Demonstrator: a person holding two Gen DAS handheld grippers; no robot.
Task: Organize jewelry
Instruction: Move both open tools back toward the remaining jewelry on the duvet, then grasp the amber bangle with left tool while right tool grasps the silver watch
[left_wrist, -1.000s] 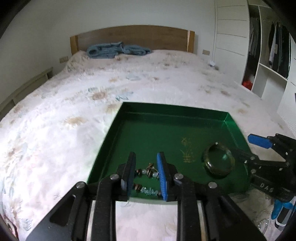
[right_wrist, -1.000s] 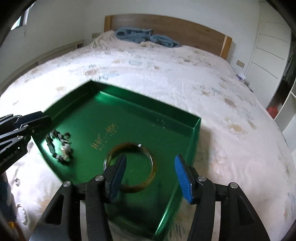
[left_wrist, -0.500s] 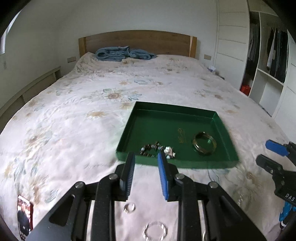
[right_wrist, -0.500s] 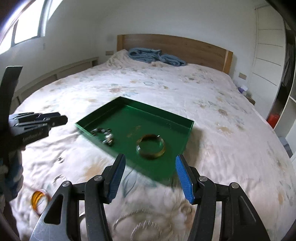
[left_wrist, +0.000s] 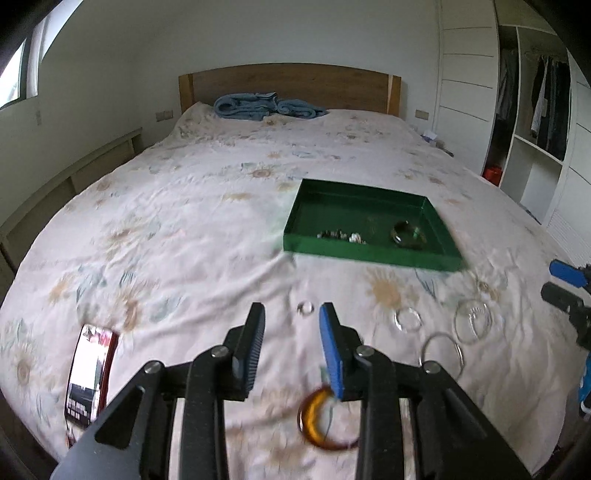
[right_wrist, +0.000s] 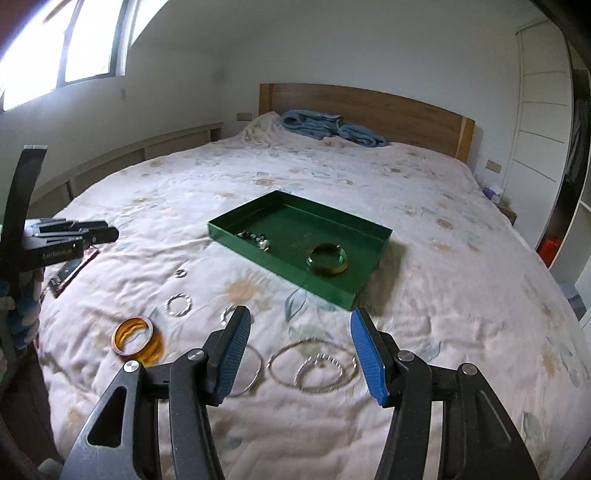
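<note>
Already in the shallow green rectangular tray: a dark beaded bracelet near its left side and a translucent olive bangle toward the right. Still loose on the flowered white bedspread, near the bed's foot: stacked amber-gold bangles, a small twisted silver ring-bracelet, thin silver hoops, a tiny ring.

Right gripper spread wide, empty, poised above the thin silver hoops. Left gripper parted, holding nothing, above the cloth, with the amber-gold bangles just below its blue pad.

Likely next: picking another loose piece. Best to come down with one pad inside a hoop and one outside, pinching the wire rather than the cloth; soft quilting likely to bunch and get caught. Overlapping hoops best taken one at a time.

Plenty of open tray floor between and behind the two pieces; low walls, so only a small lift needed to clear the near rim. Red-edged phone-like slab near the left bed edge, apart from the jewelry. Bed foot edge close under both grippers; risk of thin hoops sliding off if nudged.
</note>
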